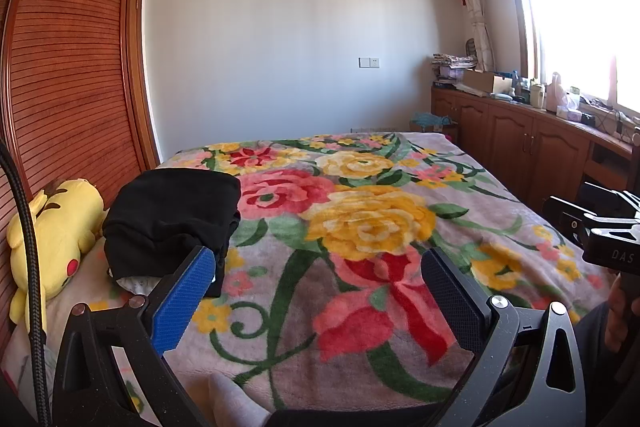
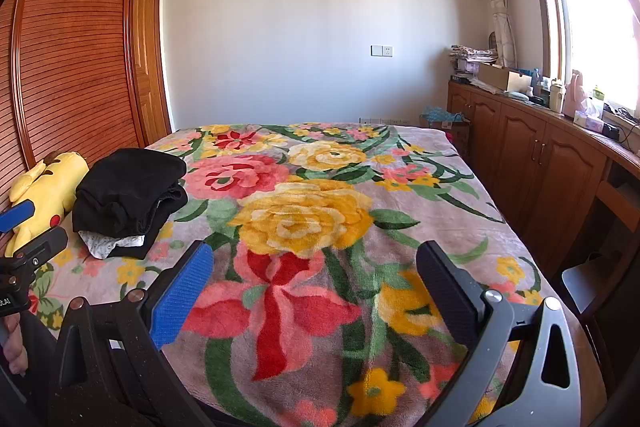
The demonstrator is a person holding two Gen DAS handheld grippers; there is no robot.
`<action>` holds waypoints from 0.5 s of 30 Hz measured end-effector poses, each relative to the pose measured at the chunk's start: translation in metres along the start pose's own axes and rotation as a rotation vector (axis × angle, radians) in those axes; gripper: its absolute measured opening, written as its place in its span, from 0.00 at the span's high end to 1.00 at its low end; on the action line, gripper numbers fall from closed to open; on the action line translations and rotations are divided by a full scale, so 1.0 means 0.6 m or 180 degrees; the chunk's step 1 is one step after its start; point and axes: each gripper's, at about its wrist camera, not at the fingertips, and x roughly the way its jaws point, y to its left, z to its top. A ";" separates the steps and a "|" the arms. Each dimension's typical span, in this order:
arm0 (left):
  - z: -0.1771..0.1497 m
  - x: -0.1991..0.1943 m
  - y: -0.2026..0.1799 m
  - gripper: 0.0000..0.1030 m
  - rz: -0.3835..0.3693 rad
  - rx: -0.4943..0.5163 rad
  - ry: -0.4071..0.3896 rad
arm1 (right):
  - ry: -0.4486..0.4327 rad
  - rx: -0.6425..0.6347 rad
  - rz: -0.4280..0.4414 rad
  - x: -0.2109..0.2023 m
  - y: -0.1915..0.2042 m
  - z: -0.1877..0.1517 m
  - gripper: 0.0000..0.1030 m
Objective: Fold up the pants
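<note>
Each claw (image 1: 316,291) (image 2: 312,287) is a black frame with triangular cut-outs and silver screws, one finger (image 1: 182,301) padded in ribbed blue, the other black. A braided black cable (image 1: 32,267) runs beside the left claw's blue finger.

The left wrist view looks forward between its blue finger (image 1: 182,301) and black finger (image 1: 454,301), low over the near edge of the floral blanket (image 1: 360,219), facing the far white wall (image 1: 280,39); the folded black pants (image 1: 172,223) lie just beyond the blue finger. The right wrist view faces the same way from a spot further right, so the pants (image 2: 128,193) sit well left of its blue finger (image 2: 180,301). Both share the blanket (image 2: 304,215), yellow plush toy (image 1: 52,243), wooden wardrobe (image 2: 76,43) and window-side cabinets (image 2: 532,163).
</note>
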 end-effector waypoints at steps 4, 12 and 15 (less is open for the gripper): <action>0.000 0.002 0.002 0.00 -0.0001 -0.0007 -0.0001 | 0.0001 0.0002 0.0003 0.000 -0.001 0.001 0.01; -0.001 0.002 0.003 0.00 -0.0009 0.0005 -0.0001 | 0.0000 0.0005 -0.0001 0.000 0.000 0.000 0.01; -0.001 0.003 0.004 0.00 -0.0010 0.0008 -0.0003 | 0.0002 0.0006 0.0002 0.000 -0.001 0.000 0.01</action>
